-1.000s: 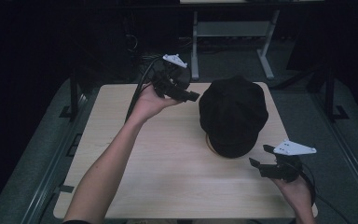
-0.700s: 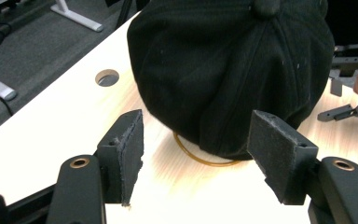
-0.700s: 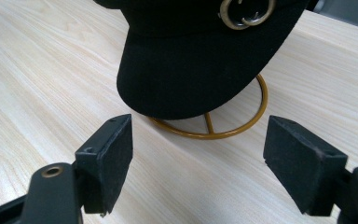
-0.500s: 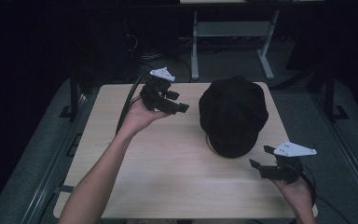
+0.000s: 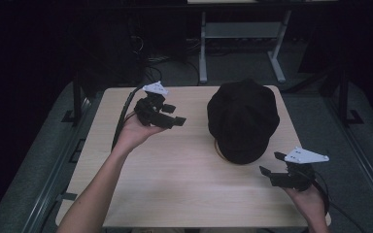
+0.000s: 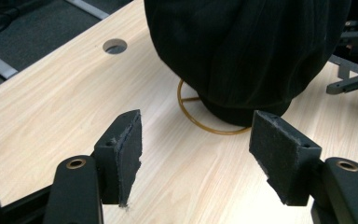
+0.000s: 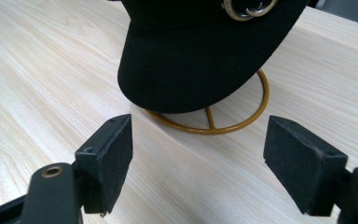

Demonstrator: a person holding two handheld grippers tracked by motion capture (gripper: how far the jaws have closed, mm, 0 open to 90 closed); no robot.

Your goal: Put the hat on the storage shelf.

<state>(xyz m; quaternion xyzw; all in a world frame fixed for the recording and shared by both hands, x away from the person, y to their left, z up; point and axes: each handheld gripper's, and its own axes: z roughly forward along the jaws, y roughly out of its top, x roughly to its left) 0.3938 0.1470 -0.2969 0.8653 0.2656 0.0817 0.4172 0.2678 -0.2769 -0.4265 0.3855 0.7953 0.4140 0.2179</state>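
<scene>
The left hand-held gripper (image 6: 196, 154) hangs wide open over the wooden counter (image 6: 51, 107), its jaws framing a black cap (image 6: 247, 51) at twelve o'clock on a brass ring stand (image 6: 200, 123).

High view dim: surroundings beyond the table (image 5: 175, 194) near black, table top evenly lit. Both gripper views bright, sharp; soft shadow under the hat (image 7: 200, 51).

No text, label, brand, number or sign can be read anywhere; the black cap (image 7: 200, 51) at the top of the right gripper view carries a metal ring ornament (image 7: 249, 7) with no legible marking; the wooden table (image 5: 175, 184) is plain wood grain, bare of print.
</scene>
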